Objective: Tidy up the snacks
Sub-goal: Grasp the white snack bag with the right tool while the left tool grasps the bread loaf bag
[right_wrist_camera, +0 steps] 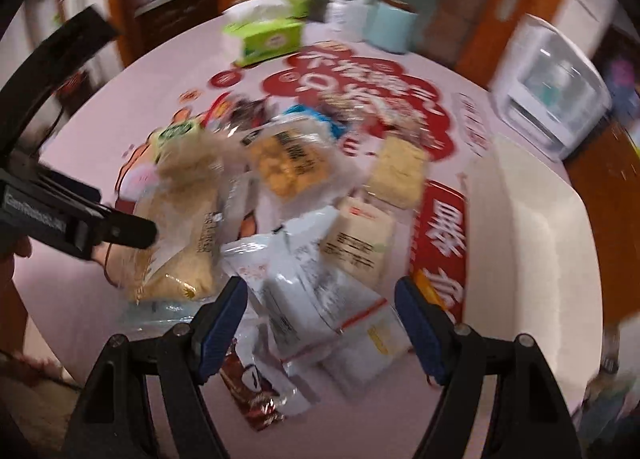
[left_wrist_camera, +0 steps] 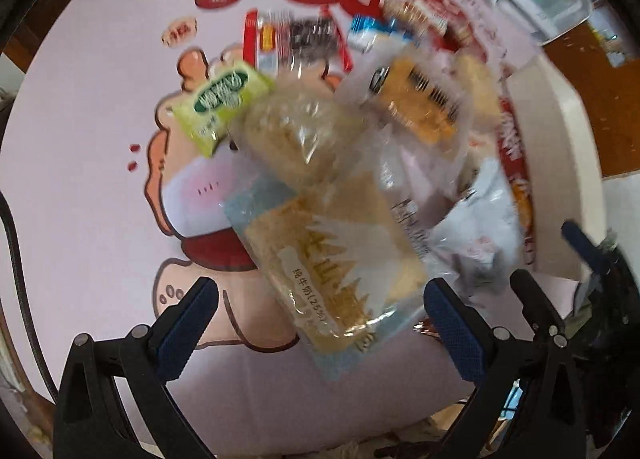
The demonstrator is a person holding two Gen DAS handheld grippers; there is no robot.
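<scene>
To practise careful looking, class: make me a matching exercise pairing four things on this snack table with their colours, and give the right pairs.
Things:
1. tissue box
2. storage bin
3. fingers of the right hand-held gripper
4. puffed-snack pack

Colours:
A. white
B. clear wrapper, orange-yellow contents
C. green
D. black with blue pads

Pairs: 1-C, 2-A, 3-D, 4-B

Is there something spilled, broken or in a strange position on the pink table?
Nothing looks spilled or torn. The snack packets lie in a loose overlapping heap on the round pink printed table, while the white rectangular bin beside them seems empty. That is only untidy, as the sorting has not begun.
</scene>
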